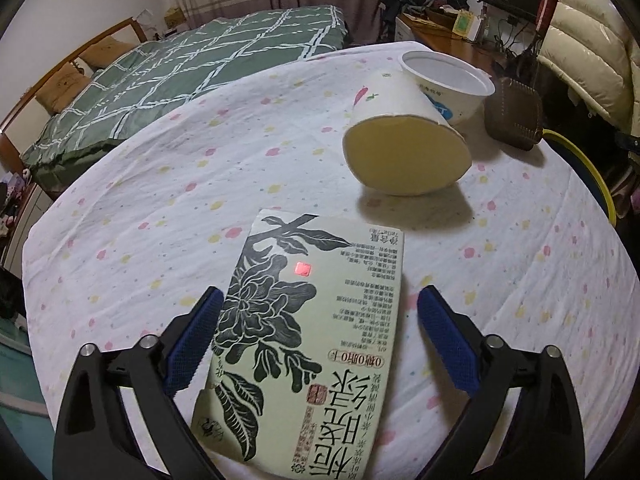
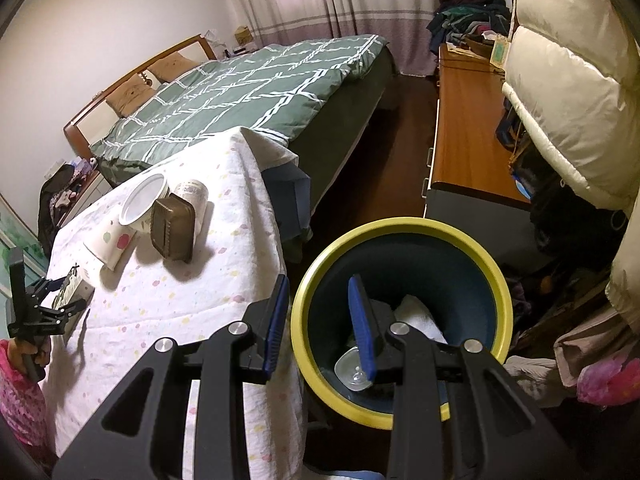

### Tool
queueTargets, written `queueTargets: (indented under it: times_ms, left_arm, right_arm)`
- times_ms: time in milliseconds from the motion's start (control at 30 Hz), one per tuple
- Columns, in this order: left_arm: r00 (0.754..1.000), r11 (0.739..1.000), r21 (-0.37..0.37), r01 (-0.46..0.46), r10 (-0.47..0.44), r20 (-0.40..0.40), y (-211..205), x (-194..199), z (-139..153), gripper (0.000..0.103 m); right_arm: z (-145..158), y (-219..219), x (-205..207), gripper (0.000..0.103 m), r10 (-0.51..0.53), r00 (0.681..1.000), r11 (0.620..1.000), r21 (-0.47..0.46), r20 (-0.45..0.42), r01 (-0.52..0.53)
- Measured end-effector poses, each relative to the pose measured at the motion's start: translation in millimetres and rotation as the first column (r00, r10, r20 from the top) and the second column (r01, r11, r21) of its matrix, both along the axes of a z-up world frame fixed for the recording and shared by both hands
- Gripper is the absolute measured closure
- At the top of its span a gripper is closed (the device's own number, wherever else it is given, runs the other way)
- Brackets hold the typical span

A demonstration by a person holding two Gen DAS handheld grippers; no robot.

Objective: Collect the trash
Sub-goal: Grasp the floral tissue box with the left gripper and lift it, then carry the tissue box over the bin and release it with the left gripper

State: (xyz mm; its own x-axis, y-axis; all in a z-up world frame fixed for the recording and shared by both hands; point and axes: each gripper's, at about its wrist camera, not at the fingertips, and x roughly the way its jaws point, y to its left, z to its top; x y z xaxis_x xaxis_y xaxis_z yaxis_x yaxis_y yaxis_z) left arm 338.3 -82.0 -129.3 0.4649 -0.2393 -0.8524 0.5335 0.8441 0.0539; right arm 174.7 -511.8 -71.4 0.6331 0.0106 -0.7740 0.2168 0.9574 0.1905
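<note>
Close to me, the left gripper (image 1: 316, 336) stands with its jaws wide apart on both sides of a flat green tea carton (image 1: 308, 344) that lies on the table. The blue pads are beside its long edges; the left pad looks almost touching, the right one is clearly apart, so nothing is grasped yet. The right gripper (image 2: 322, 324) is also spread and empty, and it hangs over the yellow-rimmed bin (image 2: 404, 248) that stands on the floor just beside the table edge. Inside the bin I see a white crumpled thing and a small clear cup.

I think the danger is this: the carton is thin and lies flat on soft cloth, so when the jaws close they may slide over it, or pinch the tablecloth (image 1: 160, 184) and drag it. A pulled cloth could roll the paper cup (image 1: 404, 144), which lies on its side a little farther, toward the edge.

Behind the cup a white plastic bowl (image 1: 452, 84) stands touching it, and beside that a brown box (image 1: 514, 116) leans on its edge. The right view shows one more printed cup behind the box.

The cloth is white with small pink and yellow spots, somewhat wrinkled. Beyond the table is a bed with a green checked cover (image 2: 248, 92), then curtains, a wooden desk with piled clothes, and a cream padded coat hanging at the right.
</note>
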Motion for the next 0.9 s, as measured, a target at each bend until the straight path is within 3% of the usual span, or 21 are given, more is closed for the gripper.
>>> queueTargets:
  times_ms: [133,333,533,733,900]
  left_arm:
    - [1.0,1.0,0.005,-0.018,0.018,-0.007,1,3,-2,0.023]
    - [1.0,0.999,-0.013,-0.03,0.03,-0.01,3,-1,1,0.025]
    - [1.0,0.999,-0.045,-0.013,0.014,0.017,-8,-29,19,0.026]
    - [0.995,0.994,-0.064,0.083,-0.079,0.061,-49,-69,49,0.026]
    - [0.977,0.975,-0.084,0.204,-0.196,0.089,-102,-97,70,0.026]
  right_arm:
    - [0,1,-2,0.073,0.005,1.0,1.0,0.002,0.001,-0.005]
    - [-3,3,-9,0.073,0.011,1.0,1.0,0.015,0.005,-0.011]
    - [-4,-3,-20,0.073,0.004,1.0,1.0,0.026,0.01,-0.004]
    - [-9,-17,-38,0.073,-0.021,1.0,0.999,0.049,0.016,0.02]
    - [-15,-32,-58,0.073,-0.048,0.999,0.996,0.073,0.021,0.046]
